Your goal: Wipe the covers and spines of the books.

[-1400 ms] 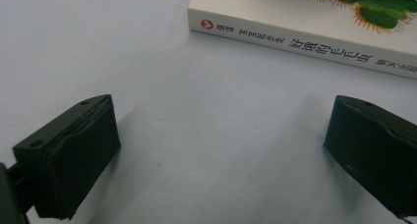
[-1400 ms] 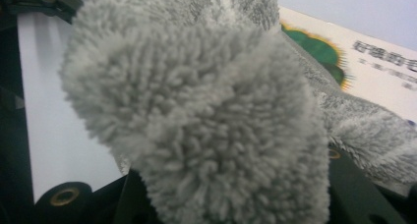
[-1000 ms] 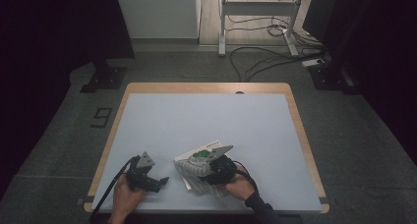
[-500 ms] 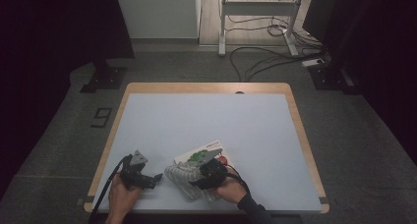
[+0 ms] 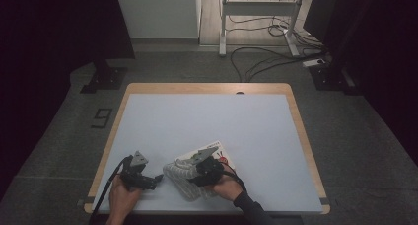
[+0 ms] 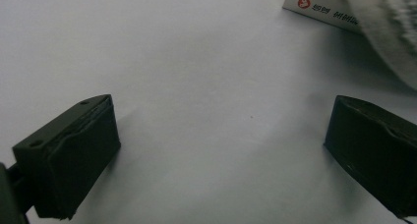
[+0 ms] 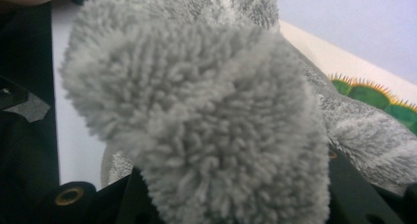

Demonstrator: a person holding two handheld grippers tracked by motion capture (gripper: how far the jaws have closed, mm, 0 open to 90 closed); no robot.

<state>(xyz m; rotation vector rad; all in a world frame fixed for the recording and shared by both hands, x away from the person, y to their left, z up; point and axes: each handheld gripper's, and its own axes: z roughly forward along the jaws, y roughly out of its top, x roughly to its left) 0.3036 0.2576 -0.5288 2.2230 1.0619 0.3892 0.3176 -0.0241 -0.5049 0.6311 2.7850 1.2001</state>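
A fluffy grey cloth (image 5: 181,178) lies bunched near the table's front edge, partly on a white box (image 5: 218,150) printed in red and green. My right gripper (image 5: 193,172) is shut on the cloth (image 7: 196,111); its jaws have just been closing with a thick wad of pile between them. The box's green print (image 7: 373,96) shows behind the cloth. To the left of the cloth, my left gripper (image 5: 156,178) rests low on the table. Its jaws stand wide open (image 6: 221,111) over bare tabletop, with the box corner (image 6: 319,5) and the cloth's edge (image 6: 388,27) just ahead.
The pale table (image 5: 207,121) has a wooden rim (image 5: 304,136) and open surface behind and to the right of the hands. Beyond it are a desk frame (image 5: 256,8) and cables (image 5: 266,57) on the dark floor.
My right gripper has shifted a little to the left, dragging the cloth with it toward the left gripper. The left gripper has stayed put.
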